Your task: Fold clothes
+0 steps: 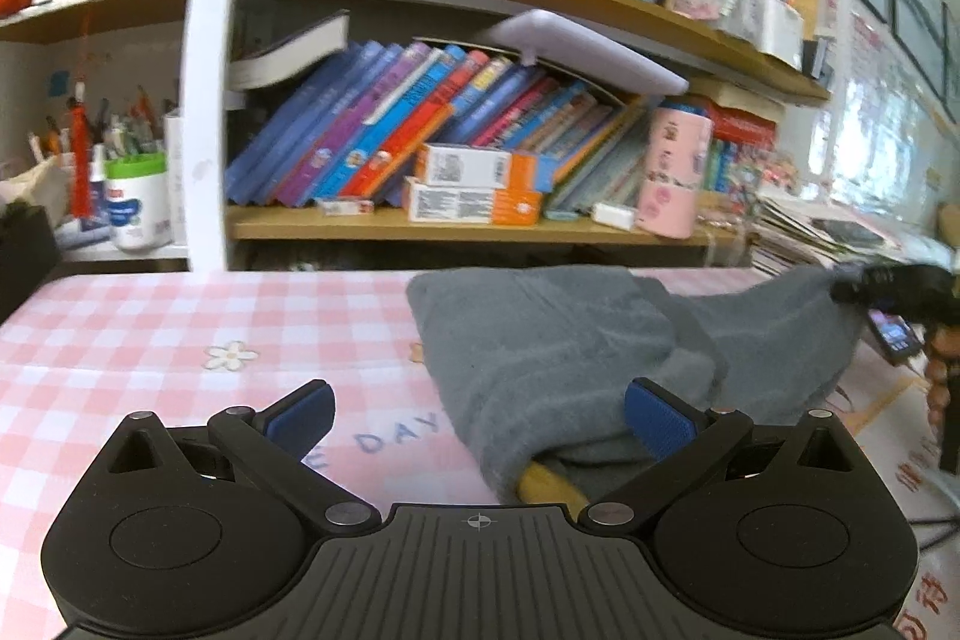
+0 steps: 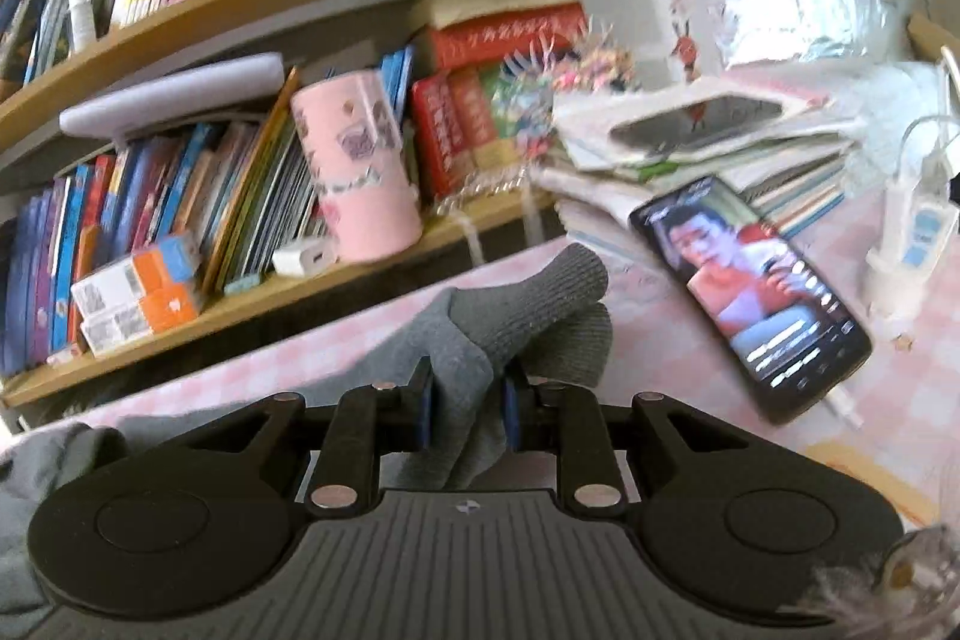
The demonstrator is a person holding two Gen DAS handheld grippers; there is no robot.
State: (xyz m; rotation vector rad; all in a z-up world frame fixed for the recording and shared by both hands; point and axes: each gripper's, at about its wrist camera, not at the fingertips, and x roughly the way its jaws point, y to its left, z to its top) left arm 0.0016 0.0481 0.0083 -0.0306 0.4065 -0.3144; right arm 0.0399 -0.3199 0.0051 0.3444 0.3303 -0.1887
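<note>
Grey fleece makes up the garment (image 1: 558, 358), which in the left wrist view lies on the pink checked worktop (image 1: 180, 328) right of centre, bunched into a thick, soft-edged mound rather than a flat rectangle. One layer already appears turned over the body, with a yellow lining or inner part (image 1: 543, 484) peeping out at the near edge, so the folding looks begun but far from finished: the near corner is loose and the far right portion is drawn up off the cloth toward the right gripper (image 1: 882, 283), which shows as a dark blurred shape at the frame's edge. The left gripper (image 1: 480, 421) hovers low in front of the pile, its jaws spread wide, the right blue pad (image 1: 657, 421) touching or just over the fleece and the left one over bare worktop. The garment's long axis seems to run from the near left up toward the far right. In the right wrist view, the right gripper (image 2: 465, 403) has its jaws pressed together on a fold of the grey garment (image 2: 480, 340), and two ribbed cuffs (image 2: 570, 280) stick out beyond them, pointing away toward the bookshelf (image 2: 336, 274) and a lit phone (image 2: 756, 292) lying just beside. Flattening and further folds remain, by this judgement.
</note>
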